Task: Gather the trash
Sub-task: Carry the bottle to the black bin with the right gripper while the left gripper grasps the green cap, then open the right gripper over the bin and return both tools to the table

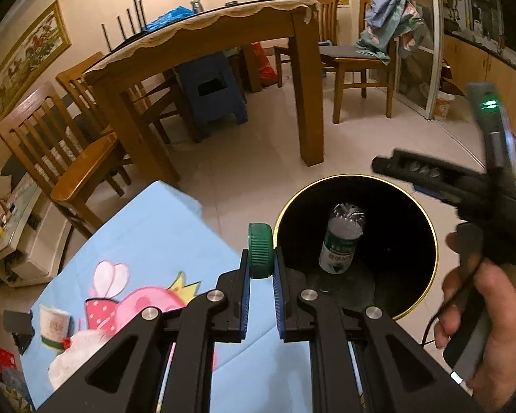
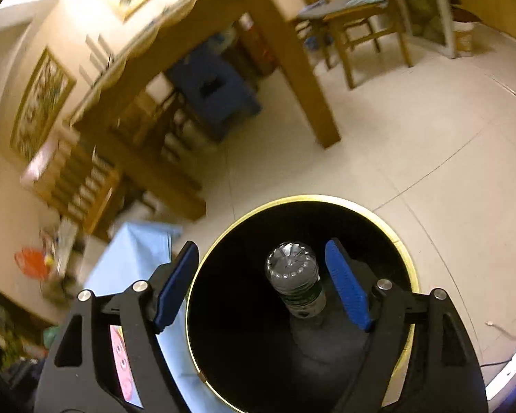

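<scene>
My left gripper (image 1: 260,270) is shut on a green bottle cap (image 1: 260,249), held just left of the rim of a black trash bin with a gold rim (image 1: 426,216). Inside the bin a clear plastic bottle (image 1: 342,241) with a green and white label sits base up. My right gripper (image 2: 262,246) hangs open over the bin (image 2: 326,200). The bottle (image 2: 294,280) lies below and between its blue pads (image 2: 347,285), touching neither. A hand (image 1: 488,303) holds the right gripper at the right edge of the left wrist view.
A low table with a light blue cartoon cloth (image 1: 148,241) stands left of the bin, bearing a paper cup (image 1: 55,327) and a white crumpled wad (image 1: 75,354). Beyond are a wooden dining table (image 1: 302,69), chairs (image 1: 357,65) and a blue stool (image 1: 213,93) on pale tiled floor.
</scene>
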